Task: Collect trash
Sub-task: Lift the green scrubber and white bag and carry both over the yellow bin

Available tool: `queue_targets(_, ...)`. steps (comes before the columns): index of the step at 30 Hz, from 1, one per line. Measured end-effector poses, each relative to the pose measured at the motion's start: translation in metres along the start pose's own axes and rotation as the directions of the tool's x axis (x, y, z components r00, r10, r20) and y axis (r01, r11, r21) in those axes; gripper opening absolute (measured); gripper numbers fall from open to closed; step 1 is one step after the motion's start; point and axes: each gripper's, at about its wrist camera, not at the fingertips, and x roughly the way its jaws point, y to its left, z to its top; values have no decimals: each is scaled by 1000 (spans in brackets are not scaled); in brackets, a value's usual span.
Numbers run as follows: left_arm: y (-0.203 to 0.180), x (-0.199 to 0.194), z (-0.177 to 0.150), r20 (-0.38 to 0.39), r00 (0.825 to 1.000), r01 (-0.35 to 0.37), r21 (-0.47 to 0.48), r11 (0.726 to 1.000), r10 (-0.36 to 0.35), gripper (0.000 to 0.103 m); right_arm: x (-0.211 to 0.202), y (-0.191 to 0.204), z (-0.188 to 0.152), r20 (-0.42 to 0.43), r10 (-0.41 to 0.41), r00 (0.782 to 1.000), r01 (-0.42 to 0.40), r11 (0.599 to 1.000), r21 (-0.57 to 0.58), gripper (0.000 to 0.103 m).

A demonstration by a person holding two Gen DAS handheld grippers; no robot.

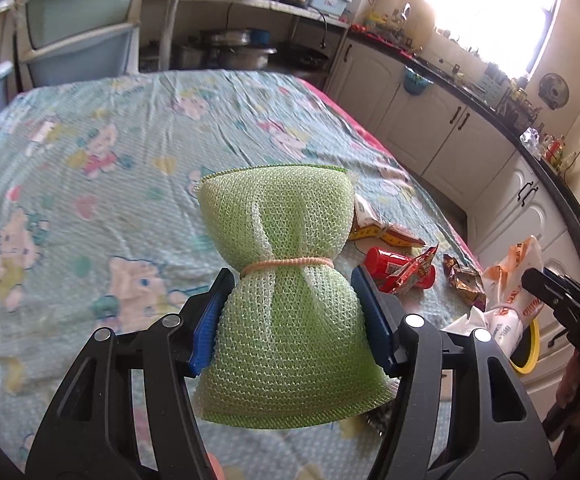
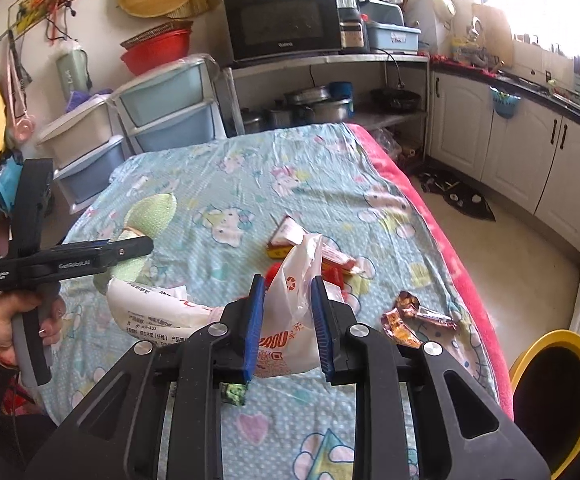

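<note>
The left gripper (image 1: pixel 292 300) has its fingers half open, clamped on a green scrubber (image 1: pixel 285 280) held above the bed (image 1: pixel 89 152). The right gripper (image 2: pixel 287 320) pinches a white bag (image 2: pixel 290 320), fingers nearly closed. Wrappers (image 2: pixel 410 316) lie on the bed, a yellow-rimmed bin (image 2: pixel 554 396) apparently beside it.

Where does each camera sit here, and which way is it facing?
Left wrist: on the left gripper, looking along its fingers over the table toward the cabinets; it is shut on a green mesh scrubber, with the right gripper's tip at the picture's right edge.
Right wrist: on the right gripper, facing the microwave; it is shut on a white plastic bag, and the hand holding the left gripper shows.
Shared: table, scrubber, red wrapper, yellow-rimmed bin.
</note>
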Motion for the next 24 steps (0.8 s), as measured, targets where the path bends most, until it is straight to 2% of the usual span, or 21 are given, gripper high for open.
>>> queue_targets(9,-2,-41,-1,67,998,3,30,1000,-5,53,-18,17,9,46,0,999,1,1000,-22,22)
queue_targets(24,-53,-78,16,153,981,100,120,988,-118,53,-76,0,14,146,-89,985,87,996,18,22)
